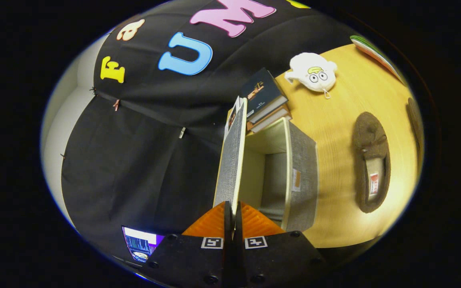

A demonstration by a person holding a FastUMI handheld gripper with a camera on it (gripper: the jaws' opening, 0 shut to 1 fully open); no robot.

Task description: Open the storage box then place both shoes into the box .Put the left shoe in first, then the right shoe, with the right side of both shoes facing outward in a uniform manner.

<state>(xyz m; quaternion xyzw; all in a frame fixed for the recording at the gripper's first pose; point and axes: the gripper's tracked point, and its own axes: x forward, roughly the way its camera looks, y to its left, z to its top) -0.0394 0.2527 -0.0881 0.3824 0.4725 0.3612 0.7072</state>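
Observation:
My gripper [232,208] is shut on the near edge of the grey fabric lid [230,160] of the storage box [304,176]; both fingers press on the lid's rim. The lid stands raised, and the box's pale inside shows bare beside it. The whole view is rolled sideways, so the wooden table [334,132] runs up the far side. A brown slipper [370,162] lies on the table past the box, its opening showing a label. The edge of a second brown slipper [414,124] shows farther out.
A stack of books [264,100] sits against the far end of the box. A white plush toy [312,72] lies on the table beyond them. A screen [140,242] glows low near my fingers.

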